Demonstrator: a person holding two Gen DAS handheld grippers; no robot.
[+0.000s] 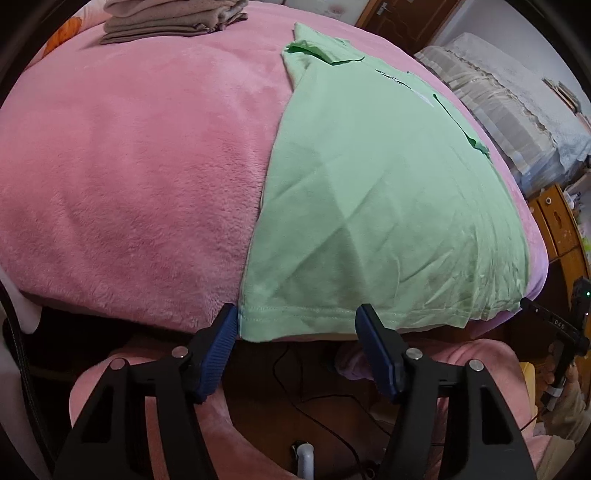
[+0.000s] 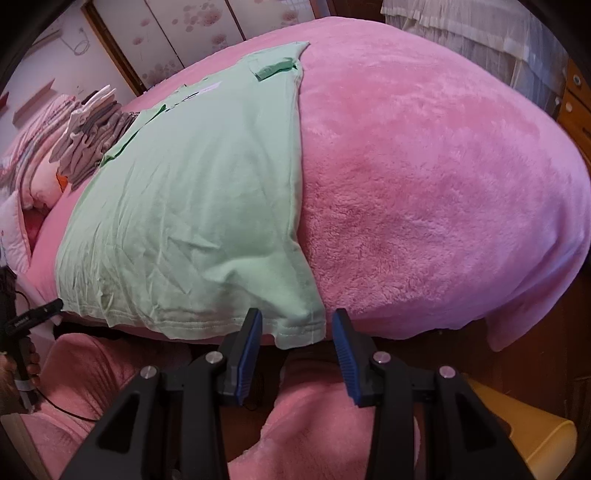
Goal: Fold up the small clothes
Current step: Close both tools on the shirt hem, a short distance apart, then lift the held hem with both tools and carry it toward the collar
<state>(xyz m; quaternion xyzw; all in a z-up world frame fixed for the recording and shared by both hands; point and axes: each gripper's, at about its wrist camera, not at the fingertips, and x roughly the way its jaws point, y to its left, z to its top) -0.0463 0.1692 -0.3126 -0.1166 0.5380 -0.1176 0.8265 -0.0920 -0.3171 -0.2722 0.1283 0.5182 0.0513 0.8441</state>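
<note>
- Risked, at the left claw [image 1: 297, 317], a pinch of only the top layer of the green shirt [image 1: 369, 203]: the hem corner lay right at its left pad and could slip out on closing.
- Risked also a bite into the pink blanket [image 1: 129, 166], because the fleece sat directly under the hem just ahead of that claw; would then drag the blanket along with the fold.
- Risked, at the right claw [image 2: 295, 321], a crooked lift: the hem corner hung loose over the bed edge between the jaws, nearer the left pad, and could bunch if taken off-centre.
- Could pull the shirt skew with unequal lifting of the two corners, and so disturb the sleeves, which looked folded in far ahead of both claws.
- Left claw: stood widely parted and grasped nothing. Hard to tell whether its left pad touched the hem corner or was only just beside it; right pad stood at the hem further along.
- Right claw: stood parted, less widely, and also grasped nothing; hem corner between the jaws, right pad clearly apart from the cloth.
- Shirt: lay spread flat on the blanket ahead of both claws, hem at the near edge.
- Stack of folded clothes [image 1: 173, 18]: rested far ahead and to the left of the left claw, well apart from the shirt.
</note>
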